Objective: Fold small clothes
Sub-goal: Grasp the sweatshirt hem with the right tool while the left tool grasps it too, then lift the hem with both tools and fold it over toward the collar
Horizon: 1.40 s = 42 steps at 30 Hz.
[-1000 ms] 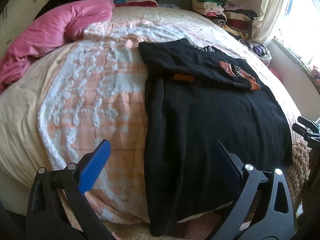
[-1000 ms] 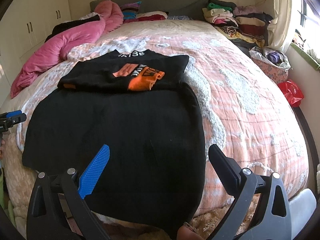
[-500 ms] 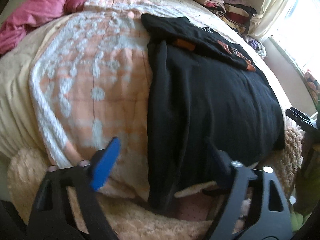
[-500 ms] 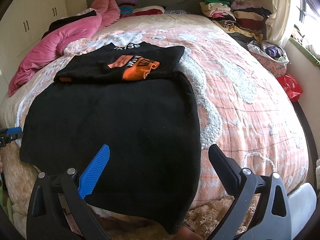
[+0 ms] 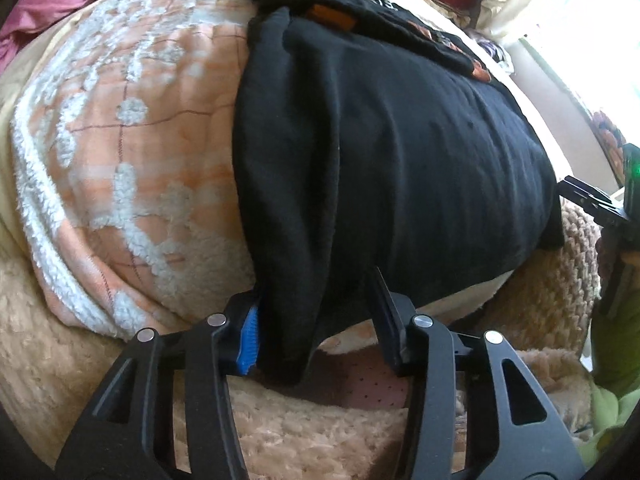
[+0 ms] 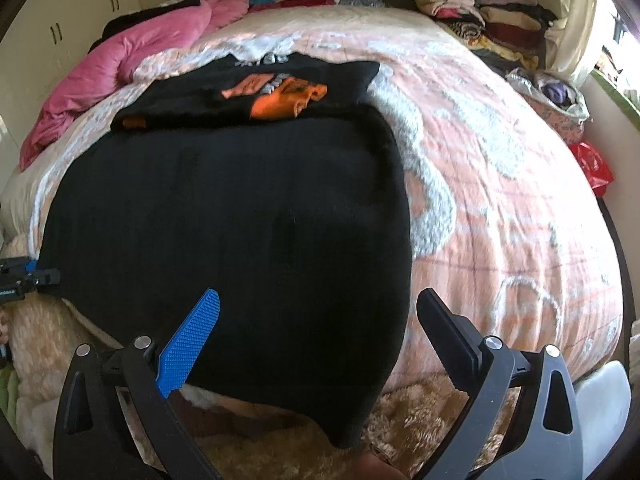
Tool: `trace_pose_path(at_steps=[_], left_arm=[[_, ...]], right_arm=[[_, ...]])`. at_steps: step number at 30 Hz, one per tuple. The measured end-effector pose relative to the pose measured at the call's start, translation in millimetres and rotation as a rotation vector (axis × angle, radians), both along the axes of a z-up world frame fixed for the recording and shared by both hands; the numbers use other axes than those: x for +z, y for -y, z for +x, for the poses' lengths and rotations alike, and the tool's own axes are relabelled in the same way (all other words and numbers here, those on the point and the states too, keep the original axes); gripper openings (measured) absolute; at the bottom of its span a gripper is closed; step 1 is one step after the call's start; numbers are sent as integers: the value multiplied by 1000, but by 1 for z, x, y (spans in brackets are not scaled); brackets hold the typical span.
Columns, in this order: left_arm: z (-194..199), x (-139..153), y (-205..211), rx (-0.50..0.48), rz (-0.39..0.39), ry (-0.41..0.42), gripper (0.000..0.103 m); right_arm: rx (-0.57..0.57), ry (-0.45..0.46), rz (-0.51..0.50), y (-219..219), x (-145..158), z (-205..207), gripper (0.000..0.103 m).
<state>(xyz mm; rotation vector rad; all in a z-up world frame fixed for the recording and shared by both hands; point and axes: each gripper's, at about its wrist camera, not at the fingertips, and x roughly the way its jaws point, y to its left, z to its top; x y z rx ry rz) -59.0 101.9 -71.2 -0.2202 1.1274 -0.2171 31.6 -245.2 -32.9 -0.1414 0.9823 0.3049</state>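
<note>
A large black garment [image 5: 400, 140] lies spread flat on the peach and white bed blanket [image 5: 120, 120], its lower edge hanging over the bed's front. My left gripper [image 5: 316, 288] is at its lower left corner. The jaws are closing with the hanging cloth between them; the blue pad [image 5: 250, 336] touches it and the black finger [image 5: 384, 308] stands just off it. My right gripper [image 6: 319, 292] hovers open above the garment [image 6: 240, 200] near its lower right corner. A folded black shirt with orange print [image 6: 260, 92] rests at the garment's far end.
A pink duvet [image 6: 140, 52] lies at the bed's far left. Stacked folded clothes [image 6: 480, 12] sit at the far right, with a bag of clothes [image 6: 552, 96] and a red bag [image 6: 592, 164] by the wall. A fluffy beige cover [image 5: 280, 432] lies below the bed's edge.
My left gripper has dropped to the bed's front edge and its jaws have narrowed around the black garment's hanging corner. The right gripper has hardly moved and stays open.
</note>
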Motion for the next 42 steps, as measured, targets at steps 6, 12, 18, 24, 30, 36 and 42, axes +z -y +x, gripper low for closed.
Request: trace_pose_path(at_steps=[6,12,18,24,30,36,42], left_arm=[[1,-3,-7,16,-33,-3,38],[2,-4,-13,21,-52,-3,39],[3,-4,-17,26,-71,-4,39],[2,-4,-18,25,-68,-1,39],[2,1,-15,29,-30,5,30],[-1,18,-24,50,-48,40,9],[-1,44,-31,37,-102,102,4]], right_arm=[[4,-95,-9,9,-20,-5,98],[15,-139,-44,15,-37,-17,87],[40,-154,-21,24,-37,-18,39],[59,-145,62,36,-34,-28,11],[94,-67,249,46,-7,-34,7],[79,72,376,64,30,-40,6],[28,180,436,76,53,-39,6]])
